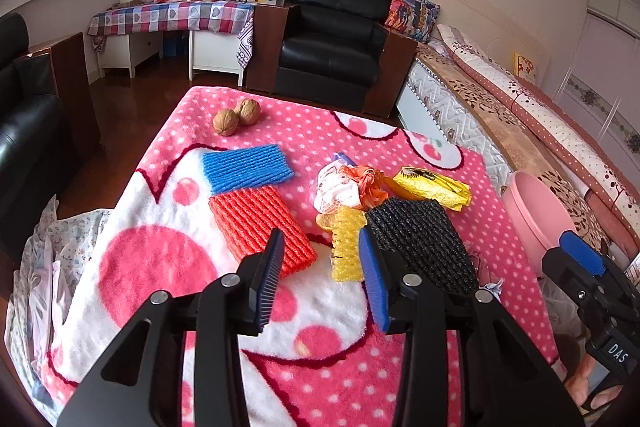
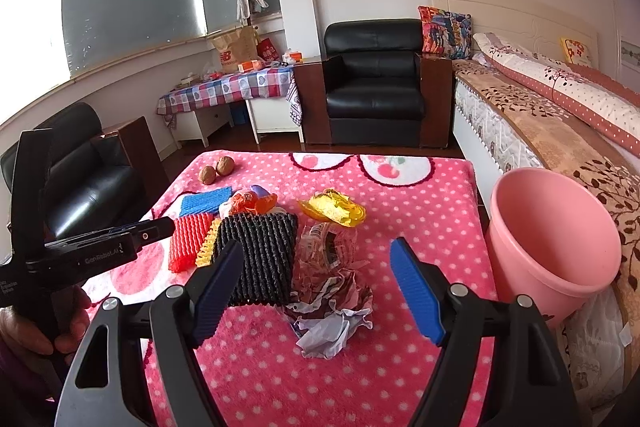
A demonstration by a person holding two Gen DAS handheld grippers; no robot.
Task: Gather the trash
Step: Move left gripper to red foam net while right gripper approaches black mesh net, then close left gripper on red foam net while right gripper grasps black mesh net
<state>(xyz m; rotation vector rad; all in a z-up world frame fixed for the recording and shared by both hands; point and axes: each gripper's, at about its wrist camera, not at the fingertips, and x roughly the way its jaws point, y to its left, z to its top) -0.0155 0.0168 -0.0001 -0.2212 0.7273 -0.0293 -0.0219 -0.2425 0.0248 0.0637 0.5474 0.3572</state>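
Trash lies on a pink dotted blanket (image 1: 168,267): a red foam net (image 1: 260,227), a blue foam net (image 1: 246,169), a yellow foam net (image 1: 346,247), a black foam net (image 1: 420,243), a yellow wrapper (image 1: 432,187) and an orange-white wrapper (image 1: 344,187). My left gripper (image 1: 320,259) is open above the gap between the red and yellow nets. My right gripper (image 2: 316,271) is open over crumpled wrappers (image 2: 332,291) beside the black net (image 2: 260,255). A pink bucket (image 2: 552,247) stands to the right of the table.
Two walnuts (image 1: 236,117) sit near the far edge of the blanket. A black armchair (image 1: 332,39) stands behind the table, a bed (image 2: 560,131) at the right and a black sofa (image 1: 24,131) at the left. A checked side table (image 1: 172,15) is at the back.
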